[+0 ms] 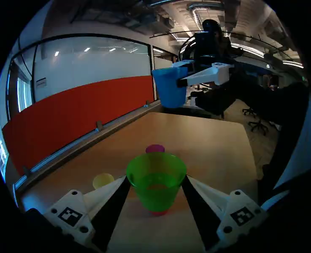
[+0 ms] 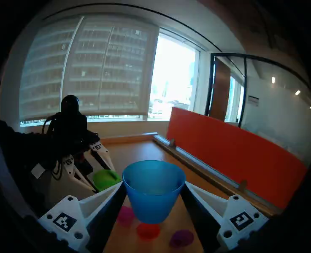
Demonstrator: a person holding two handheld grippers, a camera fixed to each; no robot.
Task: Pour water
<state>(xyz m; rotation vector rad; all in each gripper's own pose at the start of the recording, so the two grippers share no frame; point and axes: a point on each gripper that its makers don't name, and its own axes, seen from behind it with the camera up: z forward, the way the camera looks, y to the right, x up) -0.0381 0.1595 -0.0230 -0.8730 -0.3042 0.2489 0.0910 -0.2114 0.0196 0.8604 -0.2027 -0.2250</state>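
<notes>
On the floor between wall and aisle, item one: counter (image 1: 214,143), pale wood, long, its far side running along a red partition (image 1: 79,114) topped with glass.

Item two: window (image 2: 172,80), bright, with blinds over the panes to its left, seen in the right gripper view.

Item three: left gripper (image 1: 155,179), white, a square marker on each finger. I read its jaws as pinching the green cup (image 1: 156,180) from both sides. The right gripper view shows the same gripper (image 2: 100,168) low over the counter, a person's dark sleeve behind it.

Item four: right gripper (image 2: 153,185), same build, jaws pinching the blue cup (image 2: 154,189). The left gripper view places it (image 1: 185,78) in the air above the counter's far end.

Item five: blue cup (image 1: 169,87), upright, raised, well apart from the green one.

Item six: green cup (image 2: 106,178), upright, translucent. I cannot tell whether it rests on the counter, nor whether either cup holds water.

Item seven: yellow cup (image 1: 103,180), small, just beside my left finger.

Item eight: magenta cup (image 1: 155,148), small, beyond the green cup.

Item nine: red cup (image 2: 148,230), small, on the counter beneath the blue cup.
</notes>
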